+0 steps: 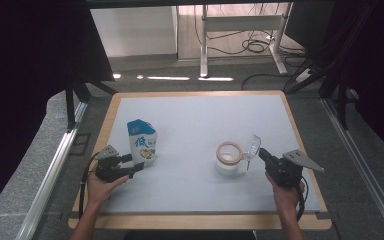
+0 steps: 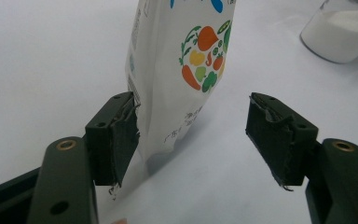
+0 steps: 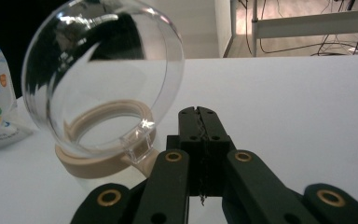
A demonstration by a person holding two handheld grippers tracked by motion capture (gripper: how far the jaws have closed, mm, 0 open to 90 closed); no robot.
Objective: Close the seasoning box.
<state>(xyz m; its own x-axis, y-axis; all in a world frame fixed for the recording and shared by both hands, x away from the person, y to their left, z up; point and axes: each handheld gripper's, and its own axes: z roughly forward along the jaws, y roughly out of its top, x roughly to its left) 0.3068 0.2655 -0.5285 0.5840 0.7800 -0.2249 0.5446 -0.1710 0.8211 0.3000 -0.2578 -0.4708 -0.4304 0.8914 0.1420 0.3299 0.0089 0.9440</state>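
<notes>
A white and blue pouch [image 1: 142, 141] printed with vegetables stands upright on the left of the white mat. My left gripper [image 1: 137, 164] is open at its base. In the left gripper view the pouch [image 2: 177, 70] touches the left pad [image 2: 121, 140], while the other pad stands well apart from it. Right of centre is a glass jar [image 1: 228, 159] with a beige rim and white powder inside, its clear hinged lid [image 1: 251, 146] flipped up. My right gripper [image 1: 261, 151] is shut and empty just right of the lid. In the right gripper view its jaws [image 3: 199, 111] meet beside the lid [image 3: 102, 70] and the jar's rim [image 3: 102, 163].
The white mat [image 1: 200, 115] lies on a wood-edged table. Behind the table stand a desk frame with loose cables [image 1: 250, 45] on the floor and dark stand legs at both sides. A metal rail [image 1: 55, 160] runs along the left.
</notes>
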